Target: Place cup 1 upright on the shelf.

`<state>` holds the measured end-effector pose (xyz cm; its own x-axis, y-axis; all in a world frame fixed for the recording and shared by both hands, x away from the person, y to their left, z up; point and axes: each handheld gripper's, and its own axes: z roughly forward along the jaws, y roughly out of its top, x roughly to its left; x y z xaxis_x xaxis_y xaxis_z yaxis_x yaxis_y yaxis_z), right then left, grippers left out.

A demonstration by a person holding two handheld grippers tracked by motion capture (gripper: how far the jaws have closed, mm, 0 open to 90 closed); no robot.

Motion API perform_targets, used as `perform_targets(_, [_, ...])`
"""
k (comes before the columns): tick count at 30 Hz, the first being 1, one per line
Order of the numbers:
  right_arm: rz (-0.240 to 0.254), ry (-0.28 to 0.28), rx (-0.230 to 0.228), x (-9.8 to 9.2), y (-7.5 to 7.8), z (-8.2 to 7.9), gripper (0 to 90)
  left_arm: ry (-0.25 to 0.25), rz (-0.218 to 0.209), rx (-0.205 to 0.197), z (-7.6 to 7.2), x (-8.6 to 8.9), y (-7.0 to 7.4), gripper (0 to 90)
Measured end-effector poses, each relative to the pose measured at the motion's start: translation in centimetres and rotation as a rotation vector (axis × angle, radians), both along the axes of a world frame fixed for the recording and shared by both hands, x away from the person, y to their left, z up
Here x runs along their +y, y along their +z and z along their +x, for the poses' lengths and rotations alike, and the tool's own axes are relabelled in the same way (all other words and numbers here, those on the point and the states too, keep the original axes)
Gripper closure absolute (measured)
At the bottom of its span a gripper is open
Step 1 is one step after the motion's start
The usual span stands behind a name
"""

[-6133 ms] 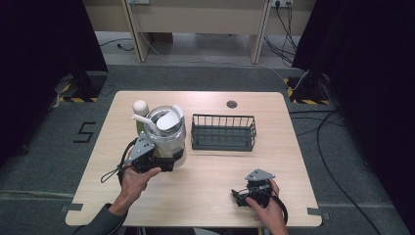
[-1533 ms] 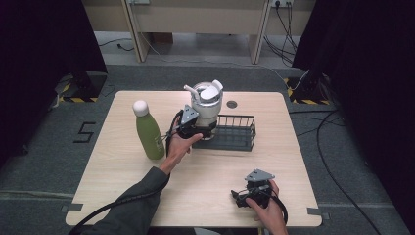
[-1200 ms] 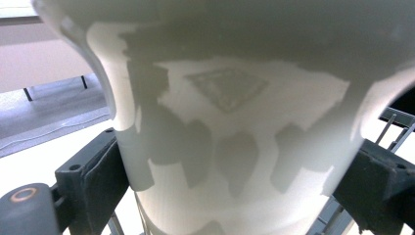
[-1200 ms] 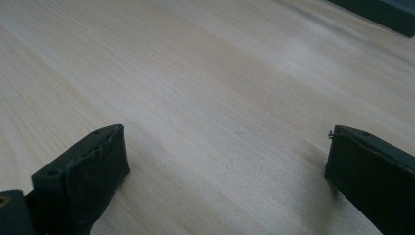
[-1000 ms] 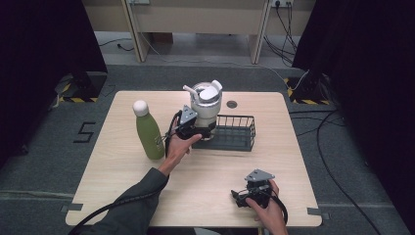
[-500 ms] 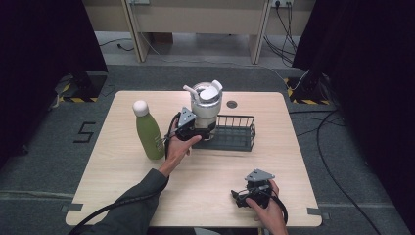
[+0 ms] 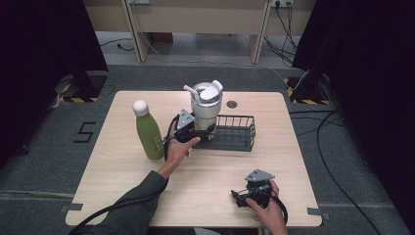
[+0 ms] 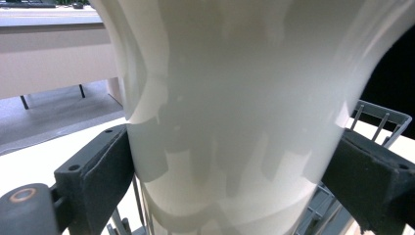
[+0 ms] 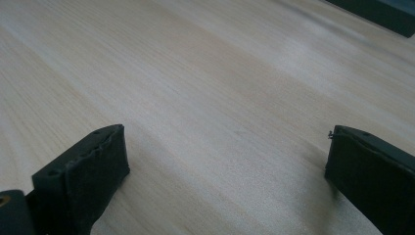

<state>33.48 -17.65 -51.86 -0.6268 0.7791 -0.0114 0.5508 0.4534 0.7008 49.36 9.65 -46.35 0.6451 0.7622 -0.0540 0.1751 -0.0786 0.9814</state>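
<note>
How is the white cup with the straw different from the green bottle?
The white tumbler is wide, with a straw and a flip lid on top; the green bottle is slim, with a small rounded white cap. The tumbler is clamped between the jaws of the left gripper at the left end of the wire basket; the bottle stands by itself on the table, touched by nothing. Both are upright.
</note>
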Motion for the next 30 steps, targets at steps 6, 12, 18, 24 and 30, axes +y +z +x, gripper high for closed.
perform_targets(6, [0.000,0.000,0.002,0.0,0.0,0.0,2.4,0.003,0.004,0.000,-0.3,0.1,-0.1,9.7])
perform_targets(12, [0.000,0.000,0.001,0.0,0.0,0.0,2.5,0.004,0.003,-0.001,-0.6,0.4,-0.1,10.9])
perform_targets(18, [0.000,0.000,0.001,0.0,0.0,0.0,2.5,0.009,0.007,0.005,-1.1,0.6,0.0,12.8])
perform_targets(24, [0.000,0.000,0.000,0.0,0.0,0.0,2.5,0.008,0.006,0.015,-1.5,1.1,0.0,14.6])
perform_targets(30, [0.000,0.000,-0.001,0.0,0.0,0.0,2.5,0.000,-0.001,0.020,-2.0,1.5,0.2,14.6])
